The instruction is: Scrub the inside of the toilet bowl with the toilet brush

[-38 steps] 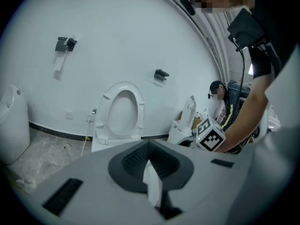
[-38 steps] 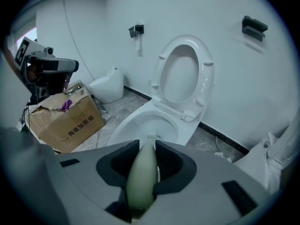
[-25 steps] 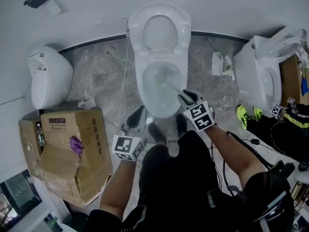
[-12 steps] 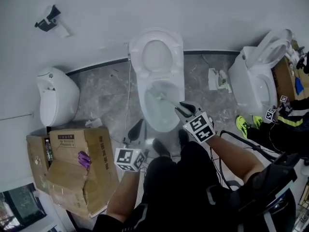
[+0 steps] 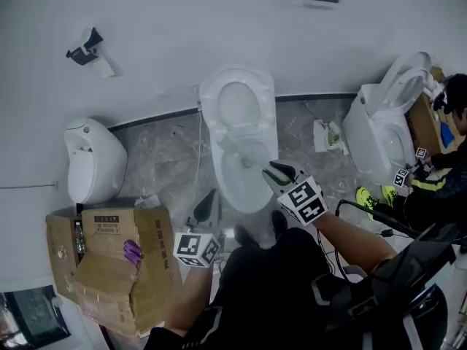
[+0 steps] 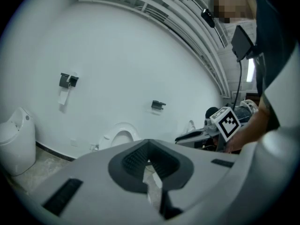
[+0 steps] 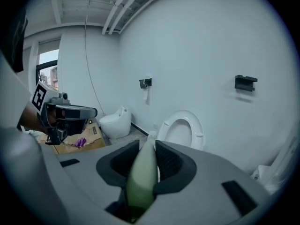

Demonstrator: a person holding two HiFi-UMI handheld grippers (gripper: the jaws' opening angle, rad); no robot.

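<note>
Since the earlier frame, toilet brush [image 5: 252,164] head has shifted rear-left inside toilet bowl [image 5: 248,189]. Right gripper view alone confirms right gripper [image 7: 143,165] clamped on its green handle. Left gripper [image 6: 149,165] jaws together, empty.

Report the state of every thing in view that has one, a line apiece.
middle toilet, lid raised, bowl open
toilet brush, held by its handle, head down in the bowl
right gripper, fingers shut on the toilet brush
left gripper, fingers together, holding nothing
cardboard box, flaps open and crumpled
right-hand toilet, lid raised
</note>
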